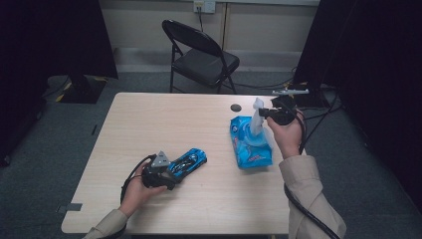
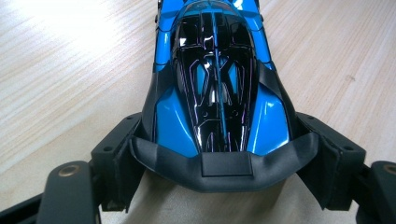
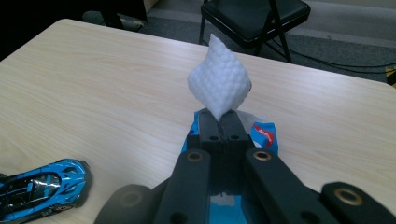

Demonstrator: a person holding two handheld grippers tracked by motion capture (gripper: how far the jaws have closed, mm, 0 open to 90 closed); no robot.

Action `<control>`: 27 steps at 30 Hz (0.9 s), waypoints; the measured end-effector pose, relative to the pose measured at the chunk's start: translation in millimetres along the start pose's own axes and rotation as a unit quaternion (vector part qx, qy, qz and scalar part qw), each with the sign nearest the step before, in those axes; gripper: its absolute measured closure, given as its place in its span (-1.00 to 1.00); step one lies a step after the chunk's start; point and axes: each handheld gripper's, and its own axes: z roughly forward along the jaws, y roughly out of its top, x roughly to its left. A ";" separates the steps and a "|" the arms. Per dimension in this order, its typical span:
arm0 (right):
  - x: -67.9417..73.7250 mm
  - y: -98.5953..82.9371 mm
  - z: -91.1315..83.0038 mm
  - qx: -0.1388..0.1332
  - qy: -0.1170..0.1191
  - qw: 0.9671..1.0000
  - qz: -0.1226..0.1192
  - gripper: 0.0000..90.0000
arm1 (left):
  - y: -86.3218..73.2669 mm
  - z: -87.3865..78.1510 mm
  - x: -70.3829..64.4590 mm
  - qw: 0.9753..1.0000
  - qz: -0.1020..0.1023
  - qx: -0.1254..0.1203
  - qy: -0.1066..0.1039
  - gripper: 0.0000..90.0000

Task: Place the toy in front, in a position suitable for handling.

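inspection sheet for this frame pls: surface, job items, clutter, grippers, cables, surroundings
Surface: light wood-grain table, no spills seen.
Job's things: blue toy car lying on the table near the left front; blue wipes pack flat on the right side; white wipe pulled up out of the pack.
Clutter: small dark round disc near the far edge, what it is cannot be told.
Grippers: left gripper with jaws around the car's rear end; right gripper shut on the wipe, held above the pack.
Cables: a black cable trails from each gripper; more cables on the floor behind the table.
Surroundings: black folding chair beyond the table, grey carpet, dark curtains at both sides.
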 end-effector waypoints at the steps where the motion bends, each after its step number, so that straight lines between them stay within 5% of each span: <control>1: 0.8 1.5 -1.8 -0.002 -0.001 1.000 -0.001 1.00 | 0.0 0.0 0.0 1.000 0.000 0.000 0.000 -0.47; 15: 13.6 17.3 -26.1 -0.034 0.026 0.999 -0.004 1.00 | -0.1 0.1 -0.2 1.000 -0.001 -0.001 0.000 -0.47; 27: 48.4 19.6 -38.4 -0.052 0.080 0.995 -0.023 1.00 | -0.1 -0.1 -0.1 1.000 0.000 0.000 0.000 -0.47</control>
